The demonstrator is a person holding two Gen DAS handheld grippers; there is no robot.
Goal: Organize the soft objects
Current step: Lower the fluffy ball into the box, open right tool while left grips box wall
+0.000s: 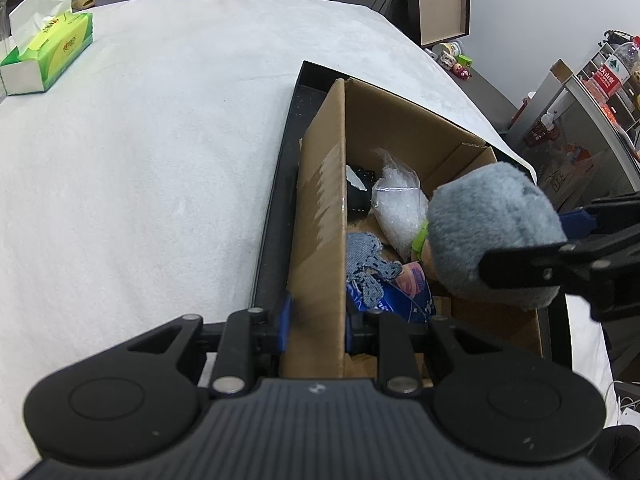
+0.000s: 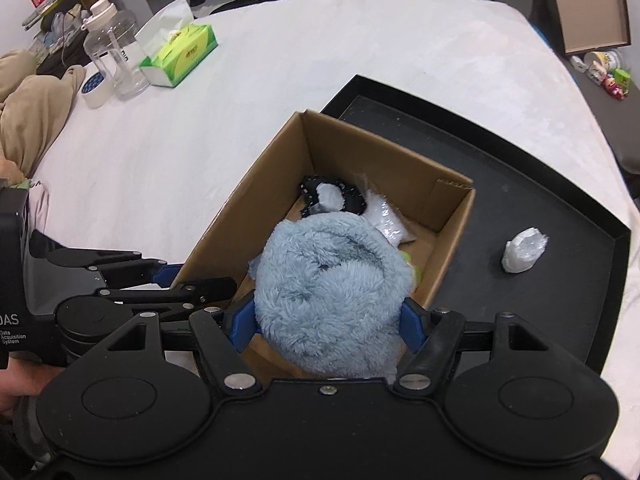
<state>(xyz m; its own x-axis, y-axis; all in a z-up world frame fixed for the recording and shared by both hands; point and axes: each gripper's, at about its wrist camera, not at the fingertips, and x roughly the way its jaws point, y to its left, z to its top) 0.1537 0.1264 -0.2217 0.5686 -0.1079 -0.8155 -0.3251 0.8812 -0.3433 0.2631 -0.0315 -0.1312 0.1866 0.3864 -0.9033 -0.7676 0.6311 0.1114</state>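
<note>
A brown cardboard box (image 1: 320, 216) (image 2: 256, 184) stands on a black tray (image 2: 520, 184) (image 1: 280, 184). My left gripper (image 1: 316, 320) is shut on the box's near left wall. My right gripper (image 2: 326, 320) is shut on a fluffy blue-grey plush toy (image 2: 328, 292) (image 1: 492, 236) and holds it over the box opening. Inside the box lie a clear plastic bag (image 1: 396, 204), a black item (image 2: 344, 194), a grey knitted cloth (image 1: 366, 264) and a blue and pink packet (image 1: 408, 288).
A white wrapped lump (image 2: 524, 250) lies on the tray right of the box. A green tissue box (image 1: 48, 52) (image 2: 180, 54), a clear water jug (image 2: 114, 56) and a tape roll (image 2: 94, 88) stand far left on the white table. Beige fabric (image 2: 28, 112) lies at the left edge.
</note>
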